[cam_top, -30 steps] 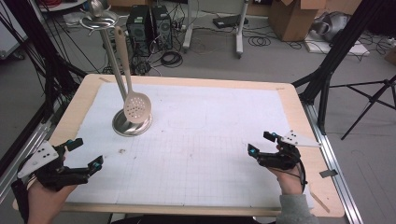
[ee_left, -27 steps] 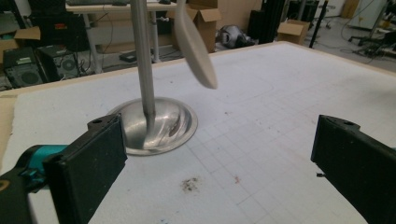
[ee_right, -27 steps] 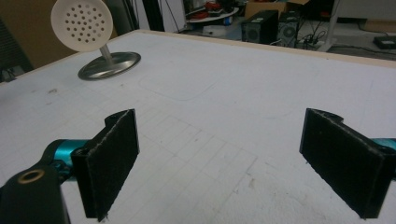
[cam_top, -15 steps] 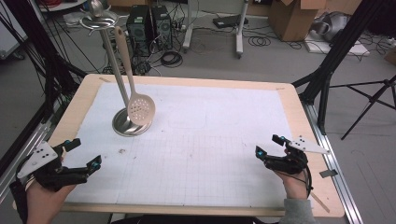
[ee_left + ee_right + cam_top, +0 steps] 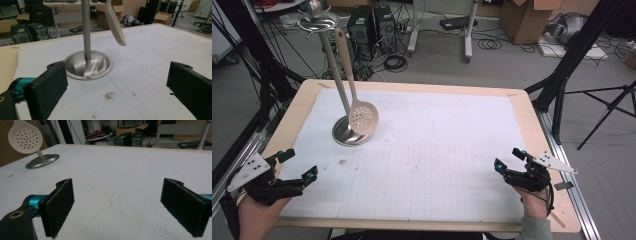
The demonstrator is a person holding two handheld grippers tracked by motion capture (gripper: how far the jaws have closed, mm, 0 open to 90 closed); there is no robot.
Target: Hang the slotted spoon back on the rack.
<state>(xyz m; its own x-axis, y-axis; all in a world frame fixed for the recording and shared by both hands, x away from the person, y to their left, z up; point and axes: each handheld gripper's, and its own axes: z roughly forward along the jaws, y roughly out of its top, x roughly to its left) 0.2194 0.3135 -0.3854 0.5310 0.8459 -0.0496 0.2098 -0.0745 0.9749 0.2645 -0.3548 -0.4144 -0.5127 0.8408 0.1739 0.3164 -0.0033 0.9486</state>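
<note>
The slotted spoon (image 5: 360, 118) hangs from the metal stand (image 5: 346, 135) at the far left of the table (image 5: 532, 125), so we hold the left gripper (image 5: 299, 167) and right gripper (image 5: 508, 159) wide open, empty, near us.

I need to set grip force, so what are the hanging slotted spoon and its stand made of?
The slotted spoon looks like matte cream plastic or silicone: dull, even colour, no glints. The stand looks like polished metal, probably steel: its round base mirrors the pole. Both tongs sit open, away from them.
</note>
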